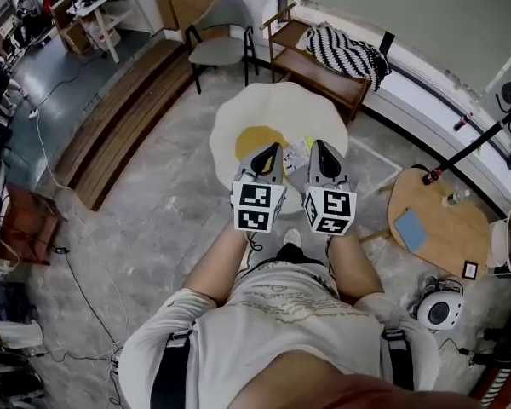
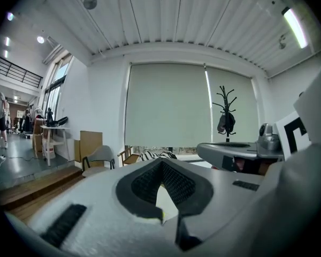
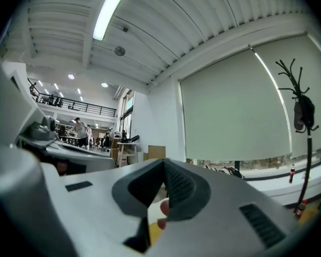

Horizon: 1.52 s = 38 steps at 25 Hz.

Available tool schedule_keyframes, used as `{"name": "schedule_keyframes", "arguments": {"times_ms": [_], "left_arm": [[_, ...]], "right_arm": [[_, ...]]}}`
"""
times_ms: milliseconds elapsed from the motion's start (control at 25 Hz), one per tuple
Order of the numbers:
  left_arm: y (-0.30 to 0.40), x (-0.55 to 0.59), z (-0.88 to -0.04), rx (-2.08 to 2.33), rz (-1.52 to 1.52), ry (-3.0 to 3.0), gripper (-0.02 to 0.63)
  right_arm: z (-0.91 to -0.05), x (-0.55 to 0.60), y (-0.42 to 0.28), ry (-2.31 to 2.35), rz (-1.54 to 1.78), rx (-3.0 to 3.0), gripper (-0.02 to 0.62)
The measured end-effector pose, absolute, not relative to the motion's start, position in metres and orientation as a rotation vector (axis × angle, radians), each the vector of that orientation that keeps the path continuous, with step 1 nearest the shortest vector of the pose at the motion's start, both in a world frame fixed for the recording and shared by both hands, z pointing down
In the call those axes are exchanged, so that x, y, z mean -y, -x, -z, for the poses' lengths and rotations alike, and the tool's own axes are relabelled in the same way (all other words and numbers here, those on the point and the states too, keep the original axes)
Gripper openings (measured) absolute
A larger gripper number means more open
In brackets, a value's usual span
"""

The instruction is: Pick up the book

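- Position: I have both grippers held out level, side by side above a white wavy-edged table (image 1: pixel 238 122) with a yellow centre.
- Left gripper (image 1: pixel 272 149): in the left gripper view its jaws (image 2: pixel 161 162) are pressed together at the tips. Nothing is pinched; only the table's pale surface shows past the pads.
- Right gripper (image 1: pixel 320 146): in the right gripper view the jaws (image 3: pixel 163 162) are likewise closed tip to tip and empty. The white, yellow and red patches in the gap lie beyond them, not in them.
- Book (image 1: pixel 296 154): it lies flat on the table, just beside the yellow centre, on the side nearer me. In the head view it sits between the two gripper noses and partly under them. Neither gripper touches it that I can see.
- Handling, my judgement: it looks thin, more booklet than bound volume, so light but probably floppy. A glossy cover could slip. A grip at one corner would likely let it droop or fan open.
- Hold point, my judgement: the spine or a long edge, with the jaws across the full thickness. Since it lies flat, one jaw must get under an edge first, perhaps after it is drawn to the table rim.
- Status: pickup not yet begun; the jaws must open first.
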State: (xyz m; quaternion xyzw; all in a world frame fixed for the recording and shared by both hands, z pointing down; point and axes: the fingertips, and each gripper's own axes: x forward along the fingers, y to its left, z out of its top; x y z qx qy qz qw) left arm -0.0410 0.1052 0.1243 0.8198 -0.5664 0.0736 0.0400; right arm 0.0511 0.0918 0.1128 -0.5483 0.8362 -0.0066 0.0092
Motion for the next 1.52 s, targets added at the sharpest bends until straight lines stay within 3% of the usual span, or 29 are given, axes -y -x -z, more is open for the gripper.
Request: {"name": "schedule_keyframes", "arguments": {"times_ms": [760, 1520], "left_arm": [[0.0, 0.042, -0.124, 1.806, -0.328, -2.454, 0.017], [-0.006, 0.107, -0.175, 1.607, -0.36, -2.432, 0.017]], "right_arm": [[-0.123, 0.07, -0.082, 1.591, 0.197, -2.66, 0.025], [-0.173, 0.114, -0.088, 1.756, 0.255, -2.725, 0.025]]}}
